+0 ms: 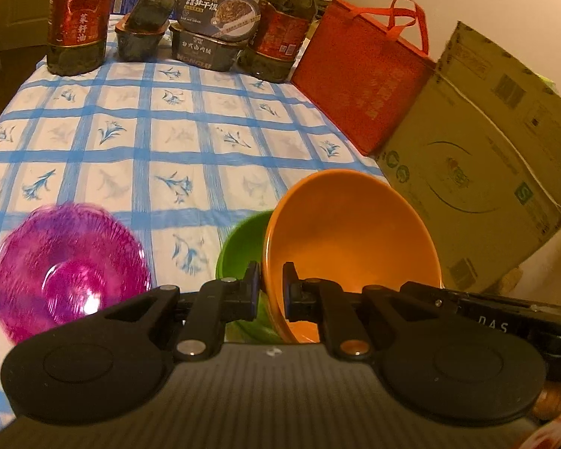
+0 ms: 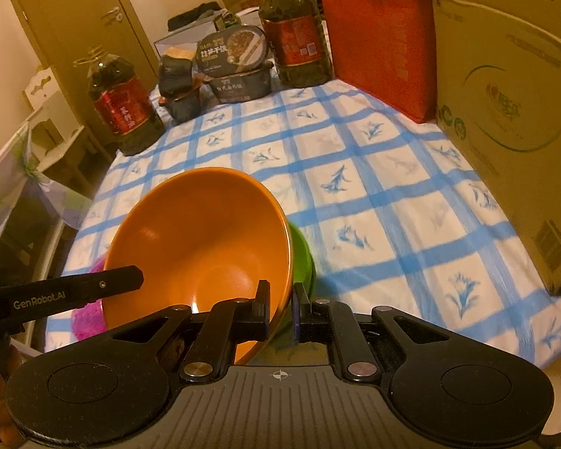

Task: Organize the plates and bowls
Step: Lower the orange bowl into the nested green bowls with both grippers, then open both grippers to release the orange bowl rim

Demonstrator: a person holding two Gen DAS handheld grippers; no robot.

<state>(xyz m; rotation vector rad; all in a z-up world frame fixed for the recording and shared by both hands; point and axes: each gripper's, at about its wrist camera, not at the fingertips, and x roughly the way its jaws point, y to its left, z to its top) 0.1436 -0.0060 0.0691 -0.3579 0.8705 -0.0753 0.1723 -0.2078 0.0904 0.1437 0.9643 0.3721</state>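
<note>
Both tongs, left tongs [image 1: 271, 292] and right tongs [image 2: 280, 308], pinched the orange bowl [image 1: 351, 235] above a blue-checked tabletop [image 1: 175, 119]; oil bottles [image 1: 80, 18] stood behind.

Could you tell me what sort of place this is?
Probably a home dining or storage room: a table under a blue checked tablecloth, big cooking oil bottles, instant meal boxes and a cardboard box.

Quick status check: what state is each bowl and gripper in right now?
Orange bowl: lifted, tilted, held by both grippers.
Green bowl: upright, behind the orange one.
Pink bowl: upright on the tablecloth, free.
Left gripper: shut on the rim.
Right gripper: shut on the rim.
</note>
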